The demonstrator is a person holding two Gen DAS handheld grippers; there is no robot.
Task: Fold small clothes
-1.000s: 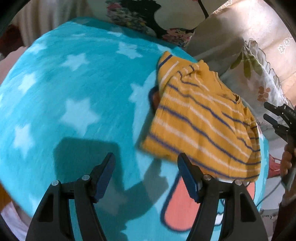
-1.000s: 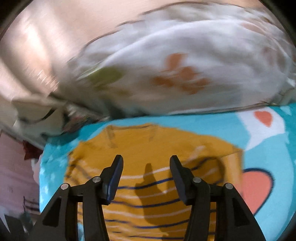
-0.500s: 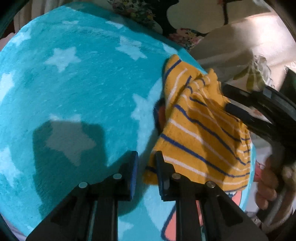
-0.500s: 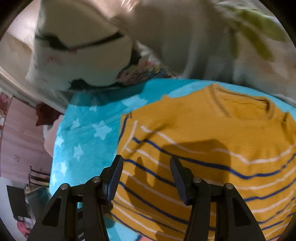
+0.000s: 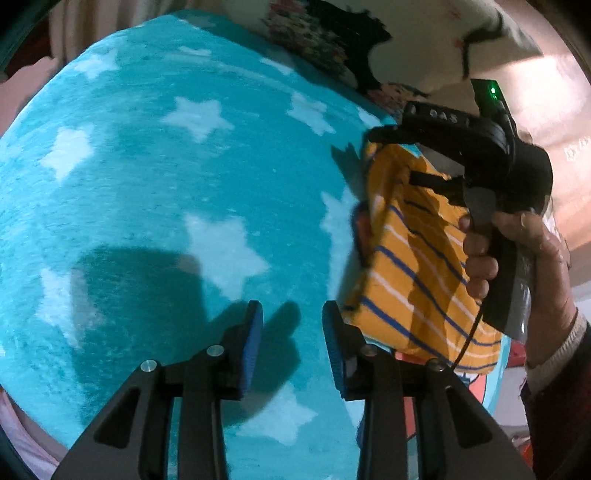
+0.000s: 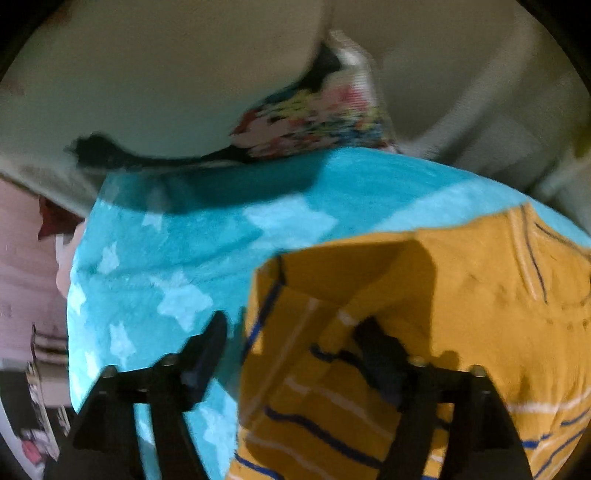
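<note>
A folded yellow shirt (image 5: 406,280) with blue and white stripes lies on the turquoise star blanket (image 5: 166,184). My left gripper (image 5: 291,314) hovers over bare blanket just left of the shirt's near corner. Its jaws are opening, with nothing between the blue pads. A hand (image 5: 517,251) holds the right gripper low over the shirt's far part. In the right wrist view the right gripper (image 6: 291,325) is opening wide and straddles the left edge of the shirt (image 6: 461,295). One finger is over the blanket (image 6: 184,240), the other over the fabric, and neither presses on it.
Floral-print pillows (image 5: 314,33) and cream bedding (image 6: 147,74) lie along the blanket's far side. The blanket's rounded edge drops off at the left, toward a pinkish floor (image 6: 22,258). A red cartoon patch shows under the shirt's near edge.
The left gripper closed almost fully beside the shirt's corner, then opened partway. The right gripper swung in and came down over the shirt's far left edge, and its jaws spread wider.
</note>
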